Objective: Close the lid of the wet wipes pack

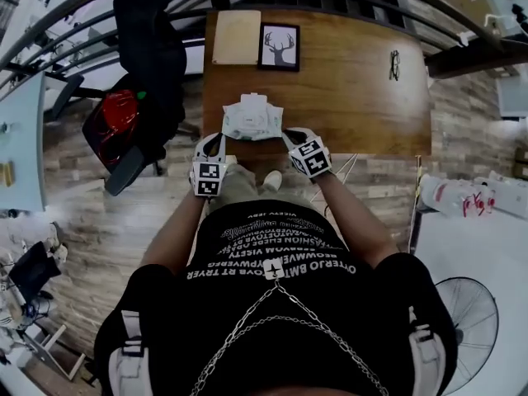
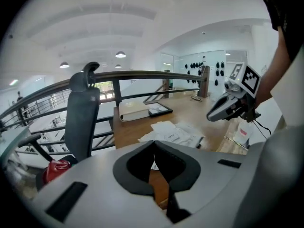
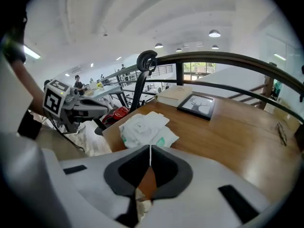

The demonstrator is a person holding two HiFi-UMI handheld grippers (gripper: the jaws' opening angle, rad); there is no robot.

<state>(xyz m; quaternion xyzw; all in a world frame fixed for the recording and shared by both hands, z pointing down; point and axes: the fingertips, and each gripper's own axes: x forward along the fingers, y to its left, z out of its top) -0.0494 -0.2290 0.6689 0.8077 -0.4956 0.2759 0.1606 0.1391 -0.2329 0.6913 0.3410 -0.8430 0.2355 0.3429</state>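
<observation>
Wet wipes pack (image 1: pixel 252 115) flat on table (image 1: pixel 355 97), at near edge, left of centre. One framed deer picture (image 1: pixel 279 47) and one pale book (image 1: pixel 237 37) at far edge behind the pack, well apart from it. One pair of glasses (image 1: pixel 394 64) far right. Nothing on the table between claws and pack.

Two claws. Left claw (image 1: pixel 211 143) just near-left of pack, pressed together, empty. Right claw (image 1: pixel 290 135) just near-right, also pressed together, empty. Contact with pack not clear.

Off the table's left side: one chair (image 1: pixel 148 56) draped in dark cloth, with a red bag (image 1: pixel 115 122) below it.

Head view alone shows a fan (image 1: pixel 470 304) at lower right. Claw views alone show the railing (image 3: pixel 228 58) past the far edge and the ceiling lamps. Lid position unclear.
</observation>
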